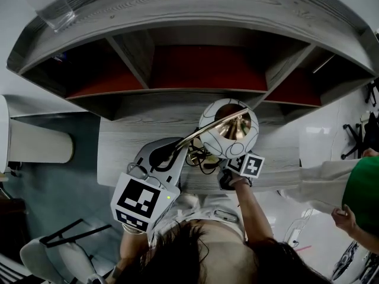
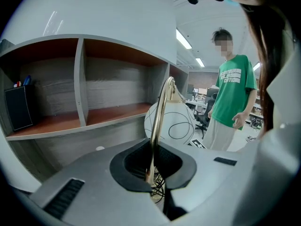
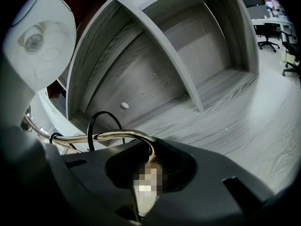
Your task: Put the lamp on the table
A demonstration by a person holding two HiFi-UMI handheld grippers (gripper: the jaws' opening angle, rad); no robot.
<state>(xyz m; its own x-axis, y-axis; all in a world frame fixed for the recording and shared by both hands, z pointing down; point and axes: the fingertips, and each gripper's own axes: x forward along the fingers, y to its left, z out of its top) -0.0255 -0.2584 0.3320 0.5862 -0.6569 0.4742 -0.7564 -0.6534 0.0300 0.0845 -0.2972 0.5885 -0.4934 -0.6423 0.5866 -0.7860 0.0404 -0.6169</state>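
The lamp has a white globe shade (image 1: 228, 129) with black line patterns and a curved brass arm (image 1: 198, 135). It hangs over the front part of the grey wooden table (image 1: 118, 152); whether its base touches the table is hidden. My left gripper (image 1: 161, 158) is shut on the brass arm (image 2: 158, 121), which rises from between its jaws toward the shade (image 2: 173, 122). My right gripper (image 1: 232, 171) is shut on the bent lower end of the brass arm (image 3: 117, 136), with the shade (image 3: 40, 41) at upper left. A black cable (image 3: 94, 121) loops beside it.
A grey shelf unit (image 1: 195, 70) with red-brown compartments stands at the table's back. A black box (image 2: 19, 108) sits in its left compartment. A clear container (image 1: 56, 13) lies on top. A person in a green shirt (image 2: 233, 102) stands to the right.
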